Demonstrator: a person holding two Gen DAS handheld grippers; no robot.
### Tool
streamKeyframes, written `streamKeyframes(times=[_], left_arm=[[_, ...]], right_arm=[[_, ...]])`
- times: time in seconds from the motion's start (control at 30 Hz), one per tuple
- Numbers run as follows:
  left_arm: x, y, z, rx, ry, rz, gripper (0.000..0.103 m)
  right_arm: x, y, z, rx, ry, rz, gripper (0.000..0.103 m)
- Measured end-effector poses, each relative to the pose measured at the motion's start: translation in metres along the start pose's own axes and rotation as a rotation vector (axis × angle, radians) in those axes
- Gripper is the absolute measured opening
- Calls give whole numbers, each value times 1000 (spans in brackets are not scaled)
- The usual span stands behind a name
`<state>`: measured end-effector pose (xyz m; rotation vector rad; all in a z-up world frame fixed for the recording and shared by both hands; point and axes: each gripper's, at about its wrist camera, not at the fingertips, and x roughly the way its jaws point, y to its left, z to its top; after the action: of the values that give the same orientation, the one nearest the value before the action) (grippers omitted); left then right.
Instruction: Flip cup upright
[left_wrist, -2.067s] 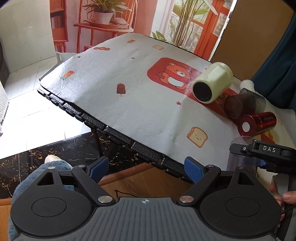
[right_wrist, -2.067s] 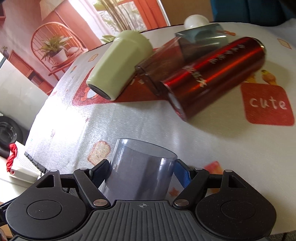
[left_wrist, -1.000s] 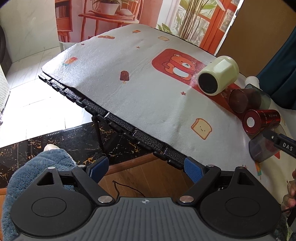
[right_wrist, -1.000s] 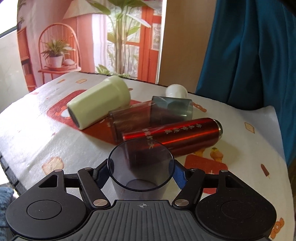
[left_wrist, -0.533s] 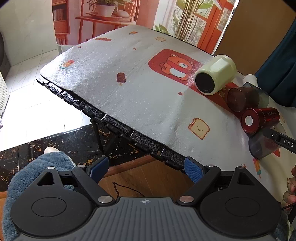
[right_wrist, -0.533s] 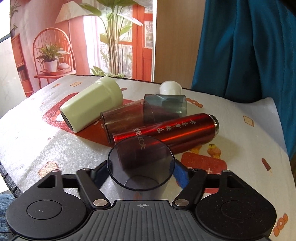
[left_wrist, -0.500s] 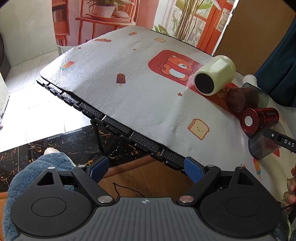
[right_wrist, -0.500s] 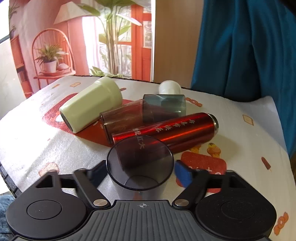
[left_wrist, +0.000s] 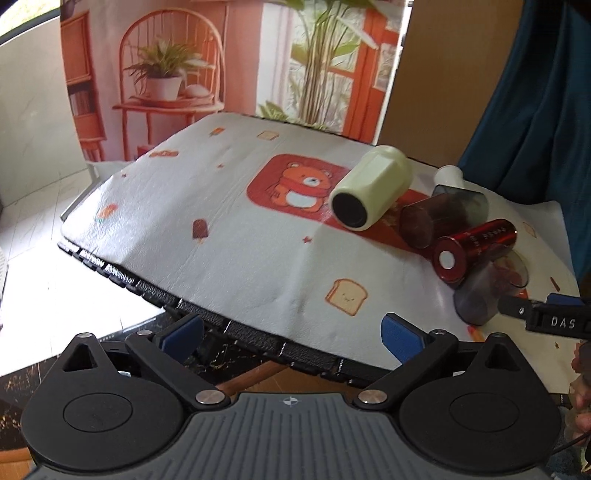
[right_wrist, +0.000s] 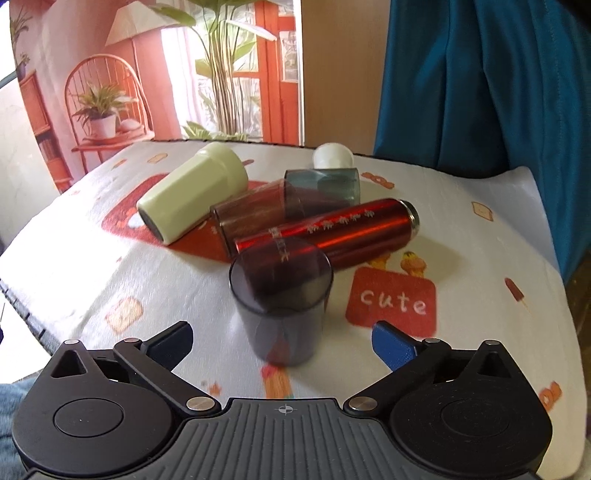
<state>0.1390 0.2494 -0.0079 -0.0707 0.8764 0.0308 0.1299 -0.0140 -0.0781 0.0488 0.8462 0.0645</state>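
smoky cup (right_wrist: 280, 306) upright near table's front edge (right_wrist: 22, 295), just before the red flask (right_wrist: 332, 232). right gripper (right_wrist: 282, 341) spread wide, clear of cup. left gripper (left_wrist: 291, 332) agape off the edge, empty.

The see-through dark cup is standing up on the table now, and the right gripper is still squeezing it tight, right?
Not quite. The dark cup does stand upright on the table, but the right gripper is open, its fingers apart and clear of the cup. The right wrist view shows it.
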Motion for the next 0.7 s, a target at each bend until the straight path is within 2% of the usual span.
streamKeyframes(times=[0.17, 0.37, 0.47, 0.7], left_arm=[[-11, -13, 4, 78, -30, 30, 103], [-27, -24, 7, 137, -51, 6, 103], [-28, -30, 4, 172, -59, 16, 103], [-42, -31, -11, 182, -76, 16, 103]], right_arm=[[-24, -1, -9, 49, 28, 27, 103], [-56, 6, -15, 39, 8, 29, 103], [-68, 11, -20, 35, -1, 24, 103], [-86, 13, -38, 43, -13, 13, 103]])
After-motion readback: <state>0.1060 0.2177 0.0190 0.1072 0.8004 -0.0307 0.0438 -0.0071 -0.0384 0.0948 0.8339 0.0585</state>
